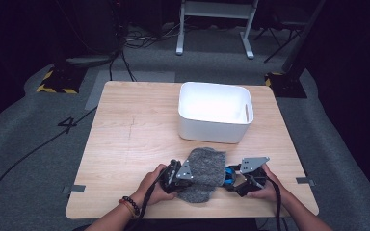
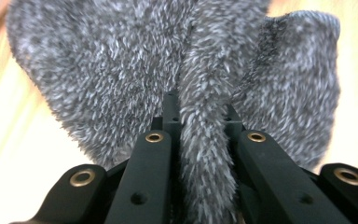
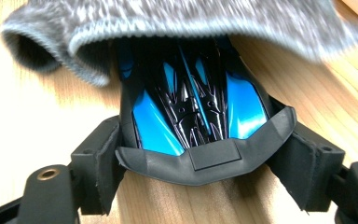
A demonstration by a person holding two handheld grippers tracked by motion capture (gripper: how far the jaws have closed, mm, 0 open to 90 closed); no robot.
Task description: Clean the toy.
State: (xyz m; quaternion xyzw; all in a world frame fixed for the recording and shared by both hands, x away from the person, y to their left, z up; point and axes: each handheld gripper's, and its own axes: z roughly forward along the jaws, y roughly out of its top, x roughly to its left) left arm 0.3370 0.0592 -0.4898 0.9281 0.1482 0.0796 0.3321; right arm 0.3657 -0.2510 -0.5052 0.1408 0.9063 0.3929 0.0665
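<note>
A grey fuzzy sock (image 1: 204, 168) lies on the wooden table (image 1: 135, 139) near its front edge. My left gripper (image 1: 180, 174) is at the sock's left side, and in the left gripper view the gripper (image 2: 200, 112) is shut on a pinched fold of the sock (image 2: 121, 70). My right gripper (image 1: 231, 179) is at the sock's right side, shut on a blue and black toy car (image 1: 230, 175). In the right gripper view the toy car (image 3: 191, 112) sits between the padded jaws of the gripper (image 3: 200, 140), its front end under the sock's open cuff (image 3: 168, 18).
A white plastic bin (image 1: 215, 111) stands just behind the sock, toward the table's back right. The left half of the table is bare wood. Beyond the table are grey floor mats, cables and stand legs.
</note>
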